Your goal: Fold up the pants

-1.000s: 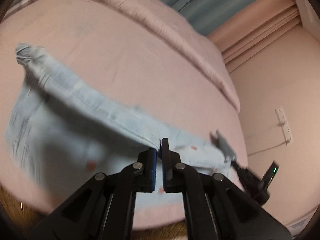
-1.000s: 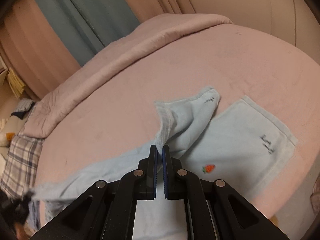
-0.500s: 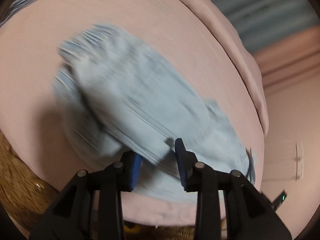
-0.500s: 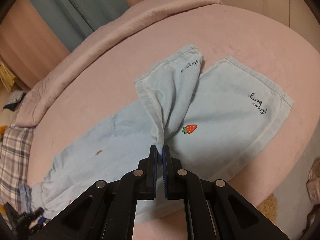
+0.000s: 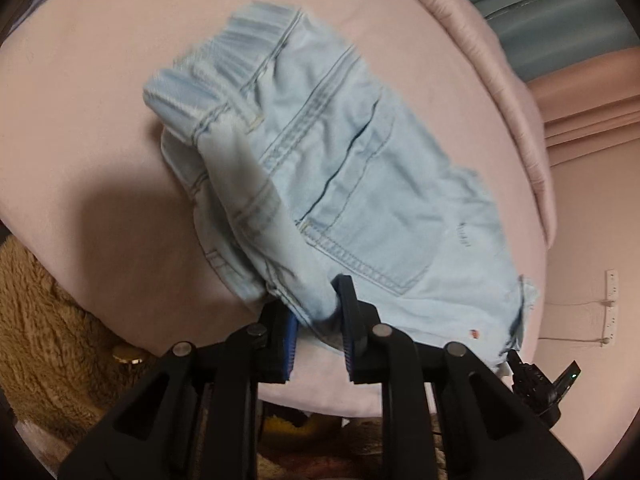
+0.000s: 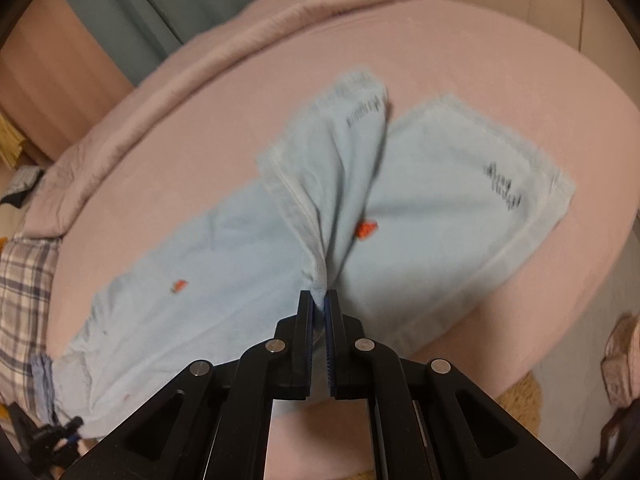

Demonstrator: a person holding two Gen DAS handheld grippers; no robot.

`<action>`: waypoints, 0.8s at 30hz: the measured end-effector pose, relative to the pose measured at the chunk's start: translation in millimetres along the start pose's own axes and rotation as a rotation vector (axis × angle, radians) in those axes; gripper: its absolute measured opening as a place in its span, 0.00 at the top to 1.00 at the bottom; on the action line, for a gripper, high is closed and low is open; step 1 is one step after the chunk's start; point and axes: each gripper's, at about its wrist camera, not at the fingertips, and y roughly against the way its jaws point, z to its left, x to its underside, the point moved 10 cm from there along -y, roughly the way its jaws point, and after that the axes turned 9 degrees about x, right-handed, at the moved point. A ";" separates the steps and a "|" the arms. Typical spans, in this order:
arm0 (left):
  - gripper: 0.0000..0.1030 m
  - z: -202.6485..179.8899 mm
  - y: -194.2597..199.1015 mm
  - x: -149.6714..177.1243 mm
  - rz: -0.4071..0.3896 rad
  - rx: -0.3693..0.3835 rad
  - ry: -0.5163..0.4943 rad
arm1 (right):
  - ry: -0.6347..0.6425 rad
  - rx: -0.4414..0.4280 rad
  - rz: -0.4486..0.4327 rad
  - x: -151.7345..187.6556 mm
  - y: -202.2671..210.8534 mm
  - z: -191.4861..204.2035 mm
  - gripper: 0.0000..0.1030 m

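Light blue denim pants [image 5: 360,184] lie on a pink bed [image 5: 100,120], waistband end folded over toward the legs. My left gripper [image 5: 320,312] is open, its jaws apart with a fold of the waist end lying loosely between them. In the right wrist view the pants [image 6: 200,280] stretch across the bed with strawberry prints. My right gripper [image 6: 319,304] is shut on the hem of one leg, lifting it in a ridge above the other leg [image 6: 460,208].
A rolled pink quilt [image 6: 200,60] runs along the bed's far side. A plaid pillow [image 6: 20,300] lies at the left. A brown fluffy rug [image 5: 44,340] is below the bed's near edge. Curtains [image 6: 120,12] hang behind. The other gripper [image 5: 540,384] shows at the bed edge.
My left gripper carried the waist end over the pants and opened, letting the fabric drop. My right gripper stayed shut on the leg hem and pulled back toward the near bed edge.
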 end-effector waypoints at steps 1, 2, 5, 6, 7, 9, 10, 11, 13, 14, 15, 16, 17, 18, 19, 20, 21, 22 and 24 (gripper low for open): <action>0.80 1.8 0.8 -0.4 0.001 -0.015 -0.012 | 0.002 0.009 0.015 1.7 -4.4 -0.7 0.95; 0.80 1.8 3.0 -0.9 0.001 -0.027 -0.025 | 0.017 0.036 0.027 2.8 -7.2 -1.6 0.94; 0.79 3.3 2.3 -1.2 -0.001 -0.047 -0.050 | 0.095 0.090 0.005 -2.7 1.4 5.5 0.76; 0.79 3.9 2.3 -1.3 -0.004 -0.047 -0.052 | 0.128 0.117 -0.016 -6.4 6.2 8.4 0.68; 0.79 3.9 1.6 -1.7 -0.007 -0.047 -0.054 | 0.171 0.158 -0.052 -12.9 13.3 12.4 0.54; 0.79 4.1 1.8 -1.9 -0.010 -0.046 -0.052 | 0.222 0.196 -0.110 -23.8 21.0 19.4 0.47; 0.79 3.0 0.4 -2.1 -0.010 -0.046 -0.051 | 0.250 0.201 -0.132 -30.2 22.3 25.9 0.47; 0.79 2.9 0.0 -2.2 -0.010 -0.045 -0.051 | 0.277 0.207 -0.132 -36.4 19.3 33.6 0.47; 0.79 1.7 0.4 -2.0 -0.010 -0.043 -0.049 | 0.307 0.199 -0.118 -44.3 8.1 46.9 0.47; 0.79 1.8 0.0 -1.9 -0.009 -0.042 -0.049 | 0.329 0.193 -0.099 -47.9 -2.8 55.9 0.47; 0.79 2.1 0.3 -1.9 -0.008 -0.043 -0.051 | 0.344 0.194 -0.083 -50.3 -11.7 61.9 0.47; 0.79 2.6 0.2 -1.7 -0.009 -0.044 -0.052 | 0.357 0.204 -0.066 -51.9 -21.3 65.7 0.48; 0.79 3.2 0.9 -1.5 -0.009 -0.044 -0.053 | 0.376 0.229 -0.050 -55.0 -33.8 69.5 0.50; 0.79 3.9 1.3 -1.4 -0.009 -0.044 -0.054 | 0.387 0.250 -0.049 -57.2 -40.1 70.7 0.56; 0.79 2.1 1.3 -1.9 -0.009 -0.043 -0.054 | 0.398 0.278 -0.050 -60.5 -47.3 70.9 0.77; 0.79 0.7 0.0 -1.2 -0.010 -0.041 -0.054 | 0.404 0.299 -0.052 -64.3 -53.2 70.3 0.89; 0.79 0.5 -0.4 -1.0 -0.010 -0.038 -0.053 | 0.393 0.298 -0.056 -67.9 -54.8 69.2 0.90; 0.79 1.0 -0.2 -0.7 -0.009 -0.035 -0.054 | 0.368 0.282 -0.064 -72.0 -52.7 67.3 0.95; 0.79 1.2 0.5 -1.0 -0.008 -0.029 -0.052 | 0.292 0.234 -0.120 -84.7 -33.4 59.6 0.95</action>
